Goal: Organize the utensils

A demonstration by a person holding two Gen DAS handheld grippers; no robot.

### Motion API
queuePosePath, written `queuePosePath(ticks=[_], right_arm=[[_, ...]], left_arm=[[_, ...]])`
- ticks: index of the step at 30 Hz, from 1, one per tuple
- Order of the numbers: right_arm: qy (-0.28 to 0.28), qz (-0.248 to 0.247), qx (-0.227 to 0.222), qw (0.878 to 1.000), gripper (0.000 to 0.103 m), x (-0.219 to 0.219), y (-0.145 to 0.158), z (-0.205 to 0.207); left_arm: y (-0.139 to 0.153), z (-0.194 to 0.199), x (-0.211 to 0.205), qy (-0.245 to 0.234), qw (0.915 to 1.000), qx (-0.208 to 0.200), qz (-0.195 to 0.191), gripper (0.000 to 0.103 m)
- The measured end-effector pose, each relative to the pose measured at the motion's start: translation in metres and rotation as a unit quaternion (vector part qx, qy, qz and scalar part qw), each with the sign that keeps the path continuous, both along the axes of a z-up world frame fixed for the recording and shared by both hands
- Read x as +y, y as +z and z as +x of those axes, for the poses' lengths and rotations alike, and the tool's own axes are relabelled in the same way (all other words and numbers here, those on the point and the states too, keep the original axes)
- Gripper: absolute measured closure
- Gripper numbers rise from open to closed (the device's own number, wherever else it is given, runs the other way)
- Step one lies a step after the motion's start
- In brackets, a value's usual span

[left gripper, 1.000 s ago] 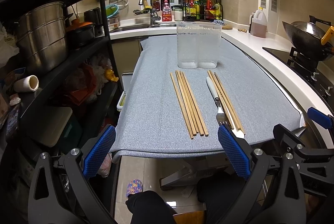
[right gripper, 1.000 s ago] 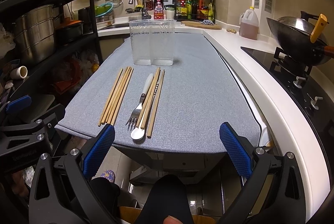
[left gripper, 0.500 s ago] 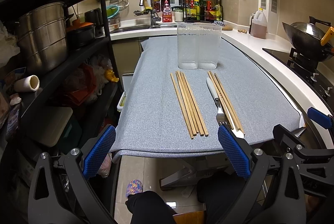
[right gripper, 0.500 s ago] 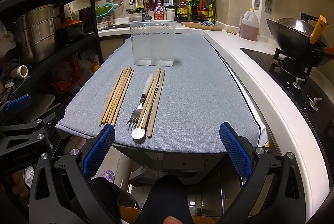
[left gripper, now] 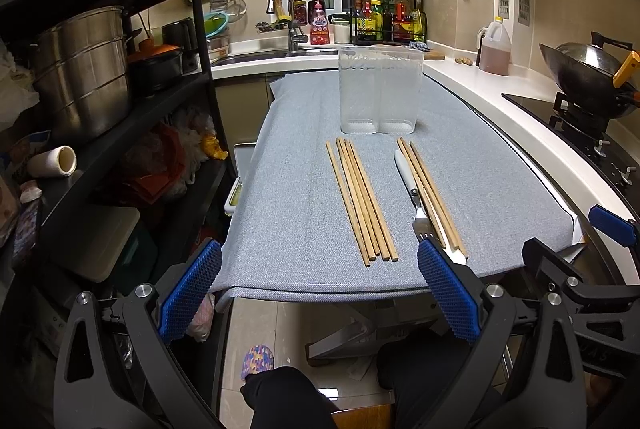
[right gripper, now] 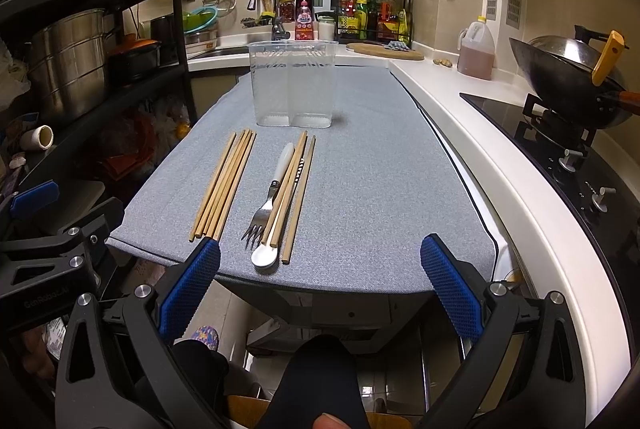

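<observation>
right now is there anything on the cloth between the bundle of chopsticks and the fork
No. Between the bundle of chopsticks and the fork there is only bare grey cloth, clearest in the right wrist view.

on the mat, chopsticks lie left of fork and spoon, before the holder.

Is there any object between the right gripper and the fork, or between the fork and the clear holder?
Nothing visible blocks the right gripper from the fork, but chopsticks lie against the fork. The cloth up to the clear holder is bare.
</observation>
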State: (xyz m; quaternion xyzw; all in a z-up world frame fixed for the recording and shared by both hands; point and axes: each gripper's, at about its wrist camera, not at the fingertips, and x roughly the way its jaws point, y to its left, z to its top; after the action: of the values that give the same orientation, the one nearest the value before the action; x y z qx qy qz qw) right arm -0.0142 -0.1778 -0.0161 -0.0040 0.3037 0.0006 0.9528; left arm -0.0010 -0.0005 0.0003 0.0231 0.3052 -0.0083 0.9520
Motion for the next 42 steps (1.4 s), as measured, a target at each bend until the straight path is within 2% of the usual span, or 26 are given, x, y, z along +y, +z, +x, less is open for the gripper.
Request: queuePosePath(ticks=[42], right_arm=[[-0.001, -0.001, -0.002, 1.000, 0.005, 0.0009, 0.0021, -0.0024]], left_arm=[[0.0070, 0.0045, -0.0021, -0.002, 1.0000, -0.004, 0.002, 0.008]])
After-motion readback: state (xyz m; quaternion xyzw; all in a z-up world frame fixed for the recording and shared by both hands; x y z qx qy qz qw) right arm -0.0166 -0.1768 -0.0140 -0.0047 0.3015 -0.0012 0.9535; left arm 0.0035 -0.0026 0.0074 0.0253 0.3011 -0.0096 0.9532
